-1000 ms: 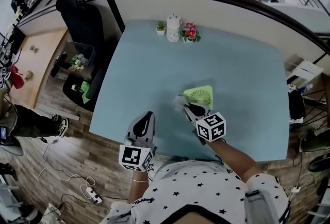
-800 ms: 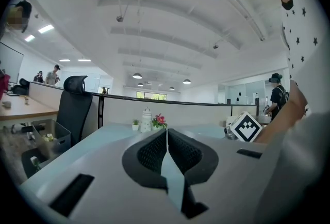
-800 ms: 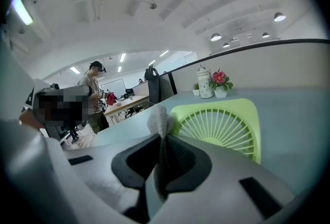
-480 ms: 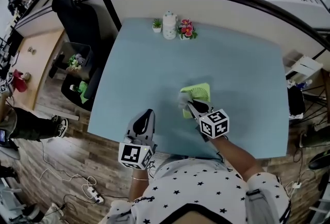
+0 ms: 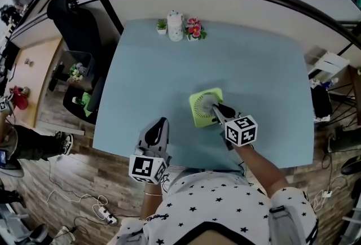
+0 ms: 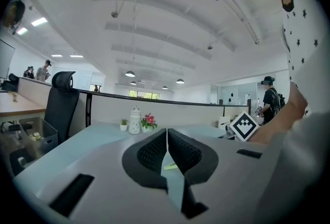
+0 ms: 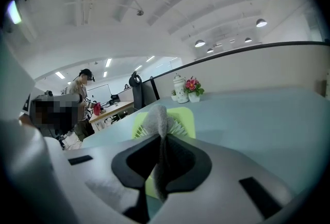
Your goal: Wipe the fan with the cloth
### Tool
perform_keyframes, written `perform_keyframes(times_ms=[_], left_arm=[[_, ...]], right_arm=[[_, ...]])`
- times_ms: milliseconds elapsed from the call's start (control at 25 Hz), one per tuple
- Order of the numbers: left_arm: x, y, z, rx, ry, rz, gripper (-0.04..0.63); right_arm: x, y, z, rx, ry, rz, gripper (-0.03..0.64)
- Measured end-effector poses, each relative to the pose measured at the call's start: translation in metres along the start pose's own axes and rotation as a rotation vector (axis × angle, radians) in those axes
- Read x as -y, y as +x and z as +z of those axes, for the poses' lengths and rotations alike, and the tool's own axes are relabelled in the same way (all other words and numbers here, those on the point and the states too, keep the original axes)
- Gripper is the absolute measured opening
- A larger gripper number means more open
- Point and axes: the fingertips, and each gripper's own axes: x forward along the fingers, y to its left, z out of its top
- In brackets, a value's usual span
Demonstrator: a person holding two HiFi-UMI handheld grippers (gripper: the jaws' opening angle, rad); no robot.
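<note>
Here, the left gripper (image 5: 159,124) hangs to the left of the fan (image 5: 202,108) and well apart from it. Its jaws are pressed together with nothing between them. Far beyond the fan, at the back edge of the light blue table (image 5: 265,69), stand a white jar (image 5: 175,26) and pink flowers (image 5: 194,28). The green fan lies with its round grille facing up. A grey cloth (image 7: 153,117) rests on that grille, pinched in the right gripper (image 5: 216,108), which reaches in from the fan's near right side.
</note>
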Motion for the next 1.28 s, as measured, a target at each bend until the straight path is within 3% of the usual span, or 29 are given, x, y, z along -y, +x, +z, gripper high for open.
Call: perform_keyframes(times_ms=[440,760,1000,1280], left_arm=[[0.003,0.006,0.0,-0.003,-0.009,-0.016,0.032],[0.006,0.003,0.002,-0.003,-0.004,-0.023,0.032],[0.005,0.001,0.002,-0.003,-0.004,-0.021,0.032],[0.002,-0.004,0.0,-0.006,-0.008,-0.013,0.032]], right_arm=[[0.042,-0.02,-0.008,0.004,0.043,-0.103,0.034],[0.039,-0.026,-0.006,0.012,0.05,-0.108,0.034],[-0.011,-0.019,0.008,0.047,0.007,0.0,0.034],[-0.065,0.009,-0.022,-0.046,-0.061,0.128,0.034]])
